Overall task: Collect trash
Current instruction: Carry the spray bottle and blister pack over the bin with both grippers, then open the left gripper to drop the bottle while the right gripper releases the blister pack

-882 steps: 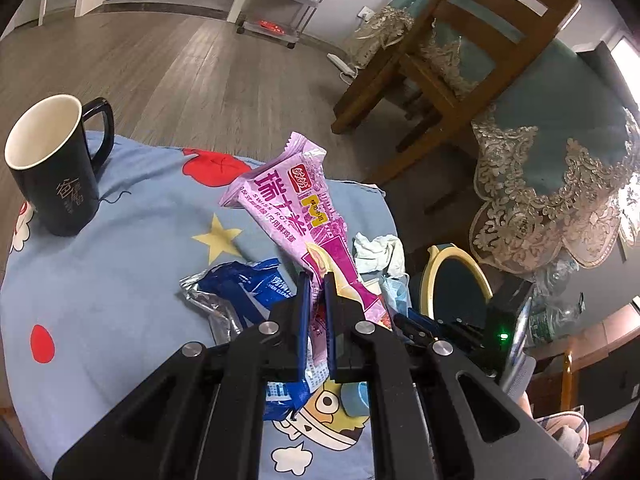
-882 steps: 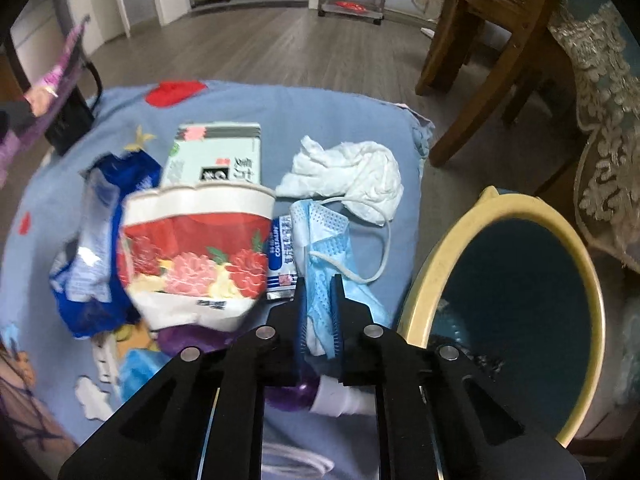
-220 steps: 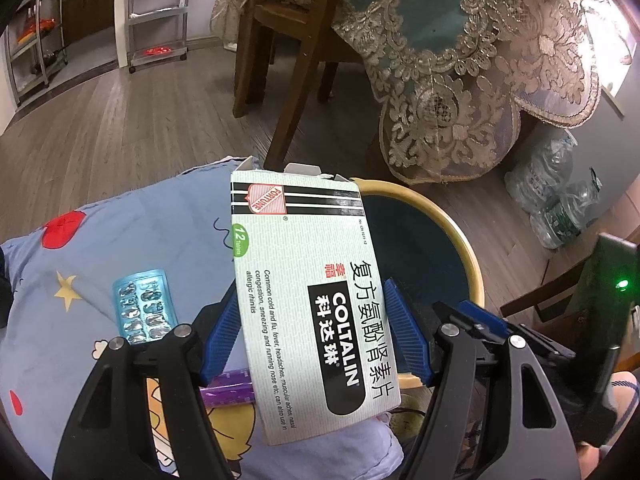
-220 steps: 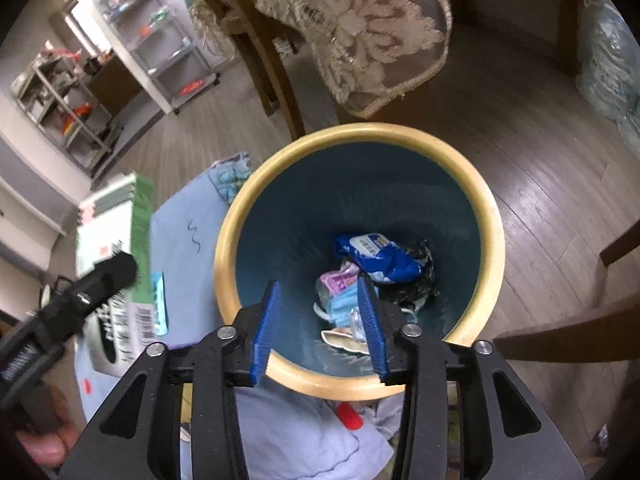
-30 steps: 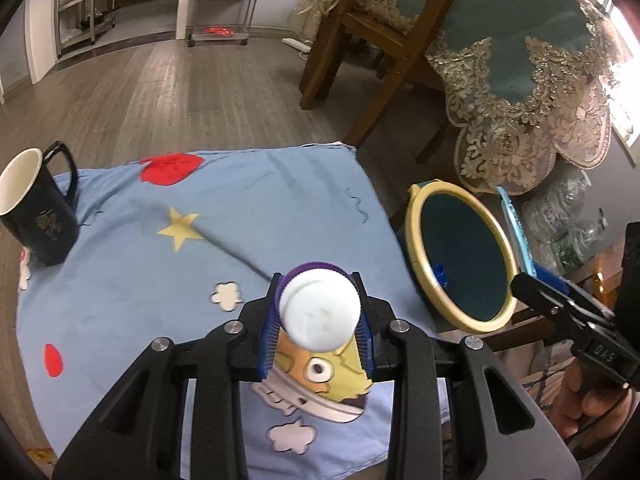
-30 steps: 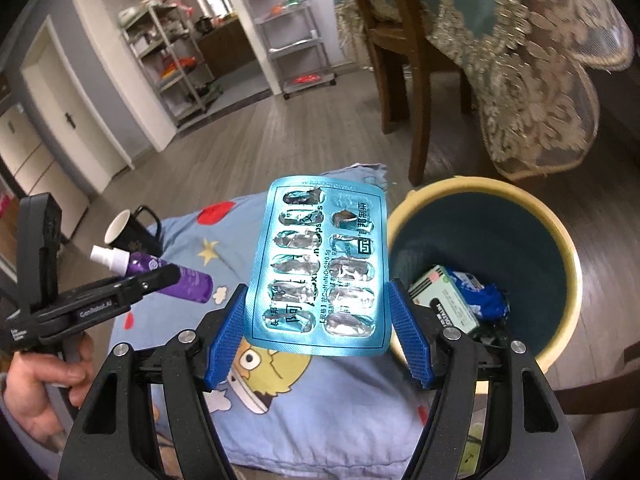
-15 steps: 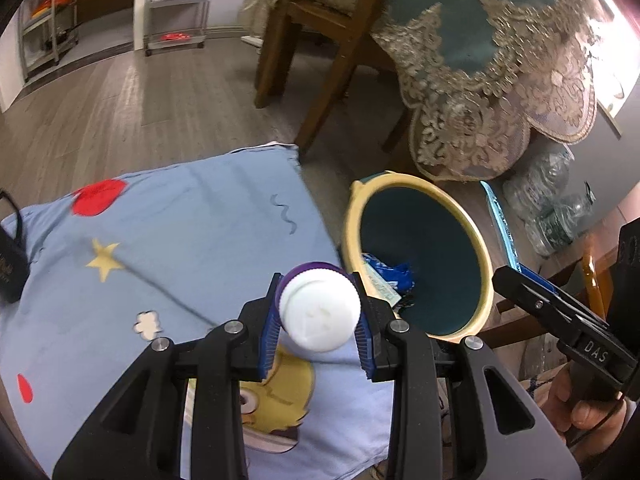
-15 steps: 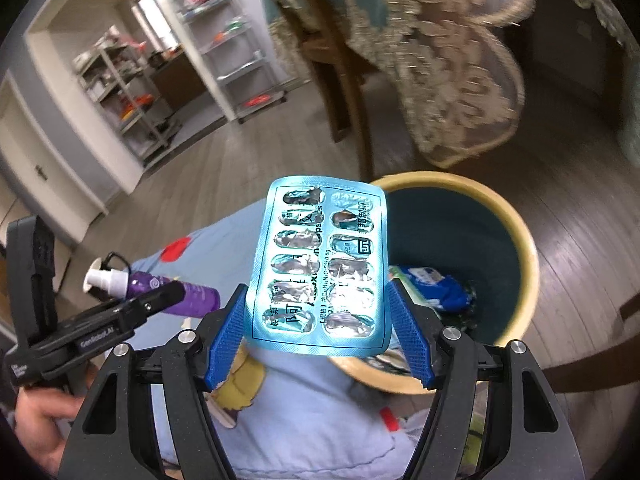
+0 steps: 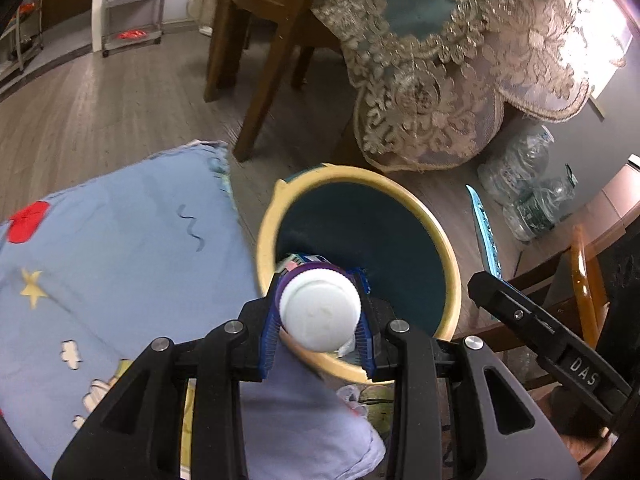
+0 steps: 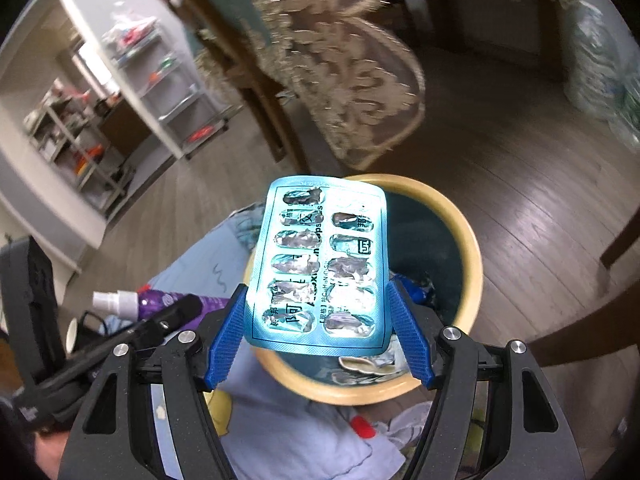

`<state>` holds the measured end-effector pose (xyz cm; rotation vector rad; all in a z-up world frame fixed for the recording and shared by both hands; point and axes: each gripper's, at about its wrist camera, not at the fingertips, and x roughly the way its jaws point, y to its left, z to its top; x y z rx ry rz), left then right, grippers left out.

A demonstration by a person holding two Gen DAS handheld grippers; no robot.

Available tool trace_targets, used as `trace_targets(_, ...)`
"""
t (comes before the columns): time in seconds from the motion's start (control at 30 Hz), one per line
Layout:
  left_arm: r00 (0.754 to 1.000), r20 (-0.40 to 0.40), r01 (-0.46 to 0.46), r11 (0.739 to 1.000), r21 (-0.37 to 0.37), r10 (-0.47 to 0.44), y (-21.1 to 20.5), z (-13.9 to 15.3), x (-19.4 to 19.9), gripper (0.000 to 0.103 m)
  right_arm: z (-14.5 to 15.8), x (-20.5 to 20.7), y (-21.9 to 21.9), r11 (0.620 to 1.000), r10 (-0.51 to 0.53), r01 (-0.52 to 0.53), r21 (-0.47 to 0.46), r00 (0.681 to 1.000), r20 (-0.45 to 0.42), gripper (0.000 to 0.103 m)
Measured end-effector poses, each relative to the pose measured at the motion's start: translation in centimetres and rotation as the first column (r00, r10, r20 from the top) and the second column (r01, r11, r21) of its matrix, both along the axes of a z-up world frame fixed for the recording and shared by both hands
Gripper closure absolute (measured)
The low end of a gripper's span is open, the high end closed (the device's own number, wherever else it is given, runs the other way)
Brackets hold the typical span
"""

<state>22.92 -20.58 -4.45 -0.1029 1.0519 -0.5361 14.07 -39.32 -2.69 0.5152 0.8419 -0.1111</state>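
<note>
My left gripper (image 9: pixel 318 334) is shut on a purple spray bottle (image 9: pixel 319 312), whose white end faces the camera; it hangs over the near rim of the round bin (image 9: pixel 448 248), yellow-rimmed and dark teal inside. My right gripper (image 10: pixel 318 322) is shut on a blue blister pack (image 10: pixel 320 264) of emptied pill pockets, held flat by its edges above the same bin (image 10: pixel 472 256). Wrappers (image 10: pixel 412 286) lie at the bin's bottom. The right wrist view shows the spray bottle (image 10: pixel 160 302) in the left gripper at the left. The blister pack (image 9: pixel 486 236) shows edge-on in the left wrist view.
The blue cartoon cloth (image 9: pixel 112 264) covers a low table left of the bin. A wooden chair (image 9: pixel 264 52) and a lace-edged tablecloth (image 9: pixel 440 92) stand behind it. Plastic bottles (image 9: pixel 528 184) lie on the wood floor at the right. A dark mug (image 10: pixel 74 332) peeks behind the left gripper.
Both grippers have swung from over the cloth toward the bin, carrying the bottle and the blister pack. The bin now sits right under both; the right wrist has rolled.
</note>
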Motion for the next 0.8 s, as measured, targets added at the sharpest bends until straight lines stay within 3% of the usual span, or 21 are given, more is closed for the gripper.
trace_targets(0.3, 0.997, -0.074, 0.025, 1.0, 0.013, -0.024, -3.6, -3.3, 1.1, 0.071, -1.0, -0.1, -1.2, 0.998, -0.055, 0.056, 0.019, 0.998, -0.036, 0.033)
trace_targets(0.67, 0.987, -0.159, 0.003, 1.0, 0.019, 0.0, -3.2, -6.2, 1.8, 0.07, -2.1, 0.3, -1.8, 0.996, -0.06, 0.064, 0.058, 0.996, -0.066, 0.033)
trace_targets(0.8, 0.988, -0.152, -0.007, 1.0, 0.0, 0.007, -2.7, -5.7, 1.9, 0.058, -2.3, 0.4, -1.6, 0.997, -0.044, 0.049, 0.059, 0.996, -0.074, 0.033)
